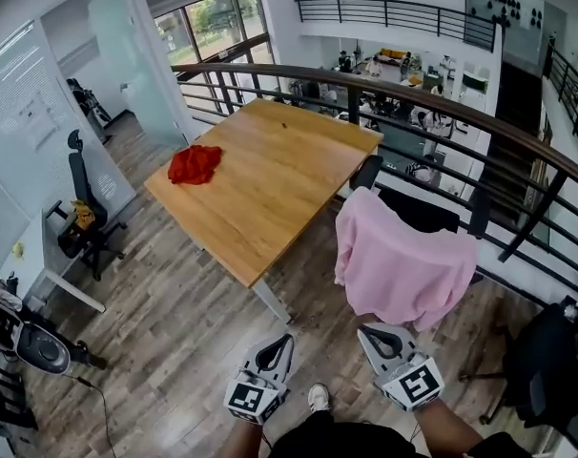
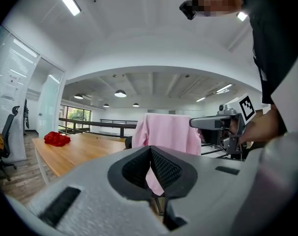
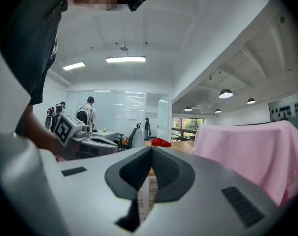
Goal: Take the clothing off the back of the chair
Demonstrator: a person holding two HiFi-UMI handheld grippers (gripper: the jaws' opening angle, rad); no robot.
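Pink clothing [image 1: 403, 265] on black chair [image 1: 418, 210], red cloth [image 1: 195, 163], light wooden table [image 1: 270, 184]

Clothing [image 1: 403, 265] on chair back [image 1: 420, 212], table [image 1: 270, 194] to its L w/ cloth [image 1: 195, 163] on it, railing [image 1: 442, 112] behind

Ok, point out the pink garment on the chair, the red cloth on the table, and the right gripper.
pink garment [image 1: 403, 270], head view, middle of the draped cloth.
red cloth [image 1: 195, 163], head view, centre of the bundle.
right gripper [image 1: 365, 332], head view, between its shut fingertips.

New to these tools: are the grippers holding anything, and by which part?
Nothing. Left gripper and right gripper are shut, empty; the clothing hangs on the chair, untouched.
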